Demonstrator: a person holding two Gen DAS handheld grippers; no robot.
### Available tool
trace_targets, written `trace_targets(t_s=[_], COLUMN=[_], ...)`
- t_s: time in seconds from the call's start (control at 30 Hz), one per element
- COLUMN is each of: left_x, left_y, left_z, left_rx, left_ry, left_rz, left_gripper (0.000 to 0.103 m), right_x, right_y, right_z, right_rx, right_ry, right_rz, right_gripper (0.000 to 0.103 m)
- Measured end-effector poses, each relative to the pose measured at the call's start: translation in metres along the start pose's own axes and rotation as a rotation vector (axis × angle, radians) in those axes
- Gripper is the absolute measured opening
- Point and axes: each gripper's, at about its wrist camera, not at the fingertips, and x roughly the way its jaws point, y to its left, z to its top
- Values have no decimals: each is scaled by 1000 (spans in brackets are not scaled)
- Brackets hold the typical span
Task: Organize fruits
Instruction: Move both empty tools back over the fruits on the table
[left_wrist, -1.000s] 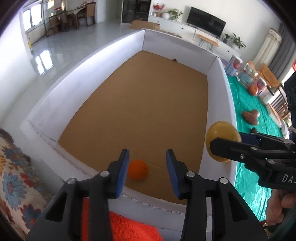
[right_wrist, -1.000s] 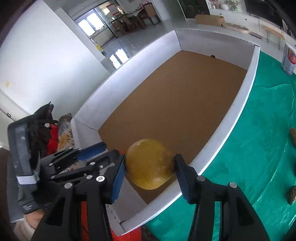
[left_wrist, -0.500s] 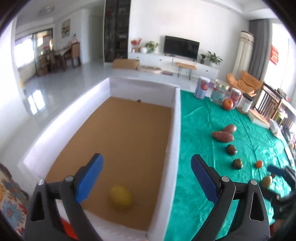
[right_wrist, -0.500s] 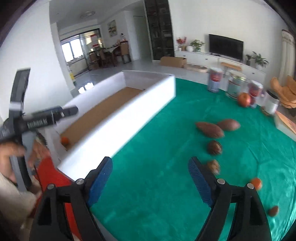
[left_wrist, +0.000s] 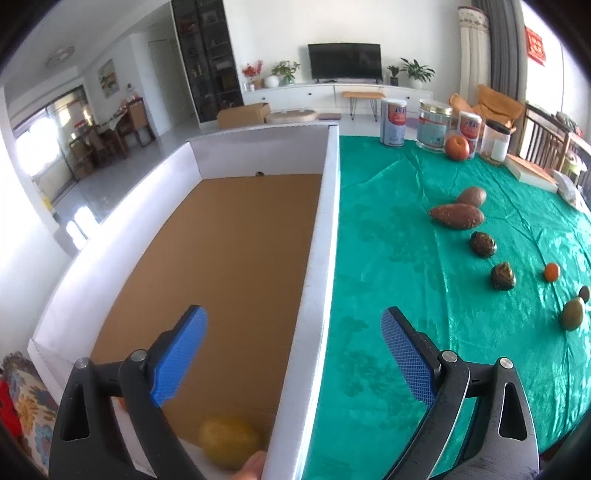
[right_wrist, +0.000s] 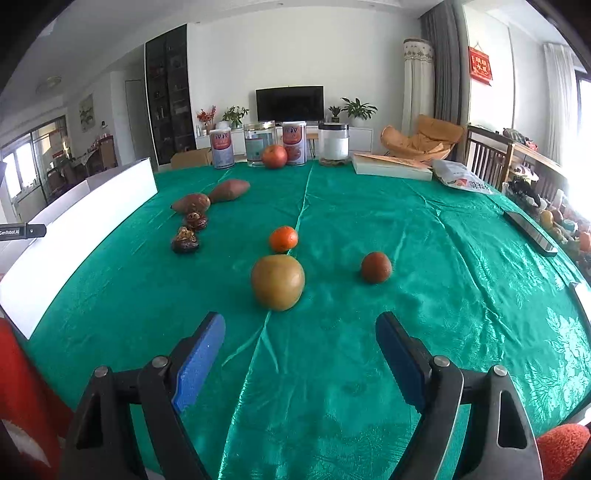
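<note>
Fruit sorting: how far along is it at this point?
Early. One yellow fruit lies in the white box; part of an orange one shows behind the left finger. Nothing is in hand: the left gripper and right gripper are both open. Left on the green cloth: the brownish pear, the small orange, a reddish-brown fruit and the red apple by the cans.

This is a home, an open living and dining room. A flat television (right_wrist: 289, 103) stands on a low white cabinet (left_wrist: 332, 94) against the far wall, with potted plants (right_wrist: 356, 108) beside it. A tall dark display cabinet (left_wrist: 207, 59) fills one corner, a cushioned lounge chair (right_wrist: 423, 142) sits near grey curtains (right_wrist: 439, 62), and a dining table with chairs (left_wrist: 110, 133) stands by bright windows. A green tablecloth (right_wrist: 406, 240) covers the near table.
</note>
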Motion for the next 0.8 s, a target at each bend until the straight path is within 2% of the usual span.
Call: trace_targets(t_s=[0.1,0.2,0.27,0.33,0.4,0.47,0.6,0.8], left_x=[-6,-31,-54,-74,-85,-83,-46,-5], left_y=[2,-2,-9,-19,-32,-44,-83,-109], left_z=[0,-2,-7,-14,-23,-32,-47,-61], left_rx=[-21,-47,-56,-58,-60,-63,-16,27], left_ry=[-27,-141,-236,-317,-353,-332,-148,-60], left_rz=[11,87,95,60,-25,-133,-312,-389], left_gripper=[96,96,96,98,102,102,102,102], right_x=[8,11,6,4,4,8,12,12], right_y=[10,12,9,4,0,-6,-13,-17], right_z=[-3,-4,-3,-3,-5,-5,-4,-7], right_rx=[-25,-42,-25,-12,1,23,51,62], right_ry=[1,-12,-33,-42,-37,-19,-8,-2], right_rz=[5,-18,-31,-46,-57,-53,-53,-49], right_gripper=[84,84,84,86,87,87,87,87])
